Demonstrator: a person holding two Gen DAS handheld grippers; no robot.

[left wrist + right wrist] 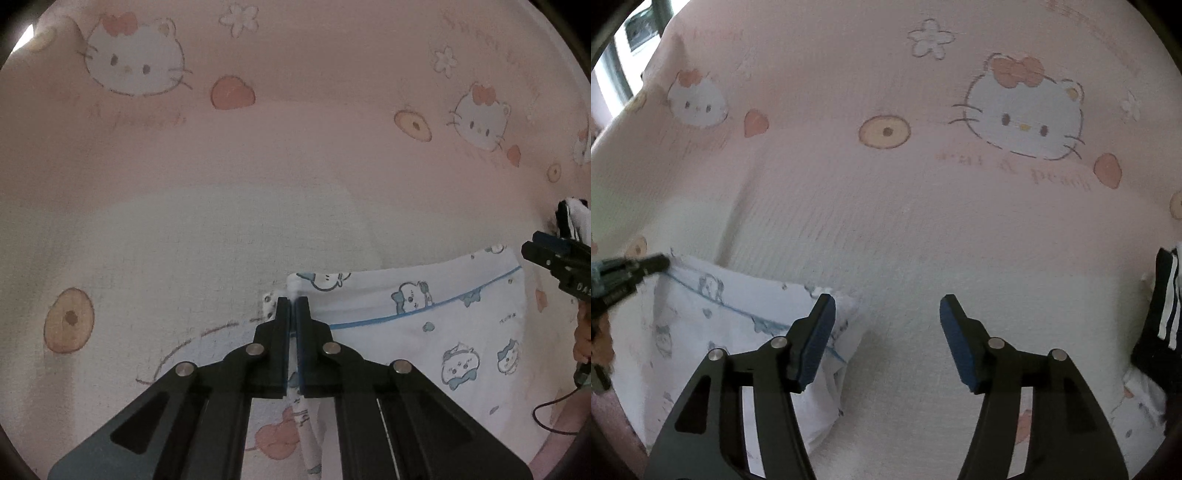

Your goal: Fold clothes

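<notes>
A small white garment [424, 332], printed with little blue cartoon animals and crossed by a thin blue line, lies partly folded on a pink bedsheet [295, 147] patterned with white cat faces, peaches, flowers and doughnut rings; it looks like a bed rather than a bench, though no edge of a frame shows to settle that. The left tool [293, 301] is clenched on the garment's far left corner, with a thin fold of white cloth pinched between its two black fingers, and a narrow strip of the same fabric trails down between the arms toward the camera. I would judge that the corner is held this way so the edge can be drawn over or pulled taut for the next fold. The right tool [886, 306] is released: its blue-padded fingers stand well apart with only bare sheet between them, just beside the garment's right end, which bunches a little under its left finger. It seems placed to take the matching corner, so that both ends can be lifted evenly. From the right wrist view the left tool appears at the far left edge, at the garment's far corner. At the right edge of that view lies a dark piece of clothing with white stripes [1161, 314], apparently waiting its turn. No basket, box or other container is in sight, so nothing shows where folded pieces will go.
</notes>
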